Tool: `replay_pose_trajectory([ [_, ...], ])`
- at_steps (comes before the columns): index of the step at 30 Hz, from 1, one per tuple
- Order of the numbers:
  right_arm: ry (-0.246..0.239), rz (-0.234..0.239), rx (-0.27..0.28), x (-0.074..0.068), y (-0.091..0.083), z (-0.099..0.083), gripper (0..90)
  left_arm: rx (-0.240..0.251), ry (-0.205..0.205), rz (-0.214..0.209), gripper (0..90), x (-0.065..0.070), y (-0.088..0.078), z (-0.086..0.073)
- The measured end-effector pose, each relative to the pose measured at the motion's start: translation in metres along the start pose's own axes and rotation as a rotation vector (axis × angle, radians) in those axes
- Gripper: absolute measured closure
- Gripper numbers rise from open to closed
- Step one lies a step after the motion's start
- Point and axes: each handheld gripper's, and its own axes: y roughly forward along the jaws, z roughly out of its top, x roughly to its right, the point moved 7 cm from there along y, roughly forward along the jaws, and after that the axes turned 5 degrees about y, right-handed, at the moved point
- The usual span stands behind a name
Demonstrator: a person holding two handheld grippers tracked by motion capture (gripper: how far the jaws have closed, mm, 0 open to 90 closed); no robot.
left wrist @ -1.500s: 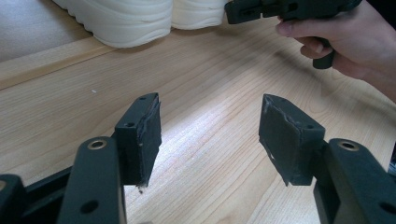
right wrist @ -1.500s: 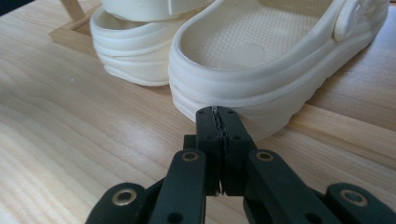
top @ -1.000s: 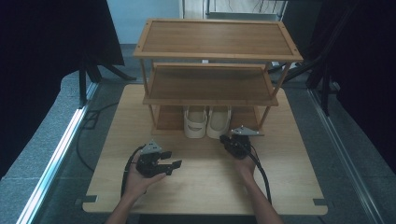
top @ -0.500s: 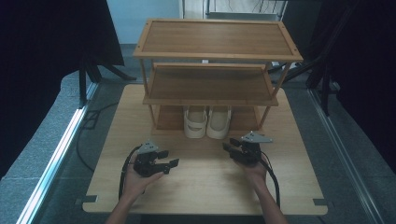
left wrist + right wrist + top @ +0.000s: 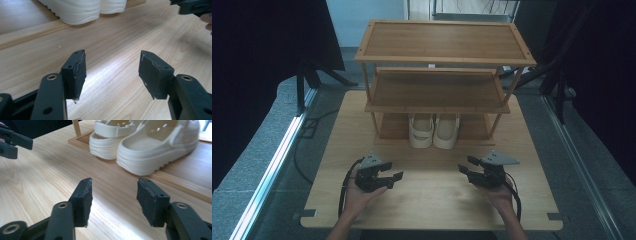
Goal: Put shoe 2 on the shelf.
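My left gripper [image 5: 396, 170] sits low over the table [image 5: 432, 200], jaws spread wide w/ nothing between them, just bare wood showing in the gap in the left gripper view. My right gripper [image 5: 466, 166] is the same: jaws wide apart, empty, hovering near the table's front half, well apart from the left one.

The pair of clogs [image 5: 433, 130] stands side by side, touching, on the bottom tier of the wooden shoe rack [image 5: 442, 42], heels toward me. They're cream/off-white, thick ridged soles, vent holes across the upper, heel strap flipped fwd on the one farther from my right gripper. In the right gripper view the nearer clog [image 5: 160, 147] sits just inside the rack's low front rail, the other clog [image 5: 110, 137] beside it. Rack has 3 tiers; top and middle tiers are bare wood.
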Motion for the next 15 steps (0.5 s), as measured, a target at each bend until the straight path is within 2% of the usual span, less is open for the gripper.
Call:
replay_pose_trajectory([
  [4,0.012,-0.009,0.011,0.007,-0.014,-0.008,43.2,0.002,-0.004,0.004,38.7,-0.003,-0.001,-0.001],
  [6,0.015,-0.029,0.004,0.012,-0.019,-0.015,42.2,0.002,-0.004,0.008,38.7,-0.004,-0.002,0.000],
  [10,0.039,-0.050,-0.012,0.024,-0.024,-0.026,42.2,0.002,-0.002,0.008,38.0,-0.005,-0.003,0.000],
  [15,0.060,-0.072,-0.018,0.034,-0.026,-0.030,42.2,-0.005,-0.002,0.014,37.7,-0.008,-0.003,-0.002],
])
